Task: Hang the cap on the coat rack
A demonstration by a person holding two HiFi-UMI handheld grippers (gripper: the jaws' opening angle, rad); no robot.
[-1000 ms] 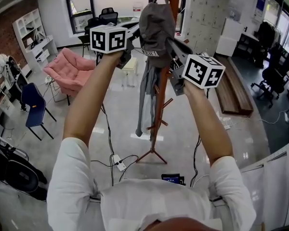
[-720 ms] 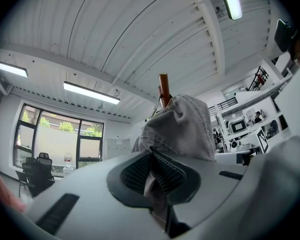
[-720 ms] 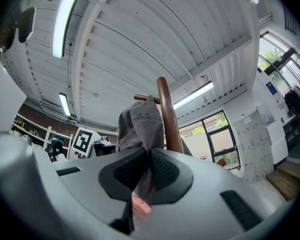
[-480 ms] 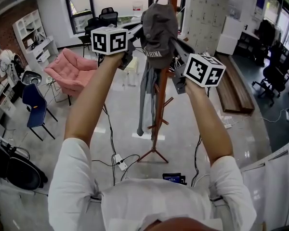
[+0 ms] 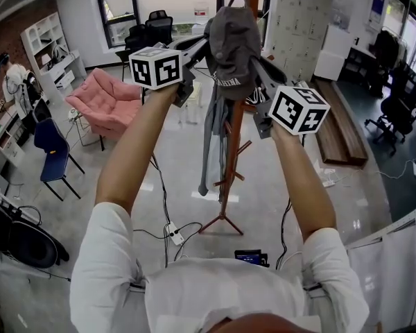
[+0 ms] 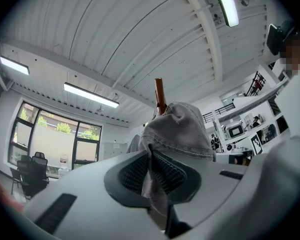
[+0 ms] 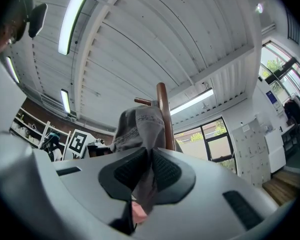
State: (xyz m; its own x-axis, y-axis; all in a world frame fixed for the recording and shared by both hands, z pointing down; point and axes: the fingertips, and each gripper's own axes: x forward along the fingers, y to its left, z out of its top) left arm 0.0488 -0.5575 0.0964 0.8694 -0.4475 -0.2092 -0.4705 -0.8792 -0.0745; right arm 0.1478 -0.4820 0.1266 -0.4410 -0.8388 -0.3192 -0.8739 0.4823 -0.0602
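A grey cap is held up against the brown wooden coat rack, in front of its pole and near an upper peg. My left gripper is shut on the cap's left edge, and my right gripper is shut on its right edge. In the left gripper view the cap bulges above the closed jaws, its fabric pinched between the pads, with the pole top behind. The right gripper view shows the cap pinched likewise, beside the pole.
A grey garment hangs lower on the rack. A pink armchair and a blue chair stand at left. Cables and a power strip lie on the floor near the rack's feet. A wooden bench is at right.
Both grippers and the cap have shifted slightly right and a little lower against the pole. The grip on the cap is unchanged.
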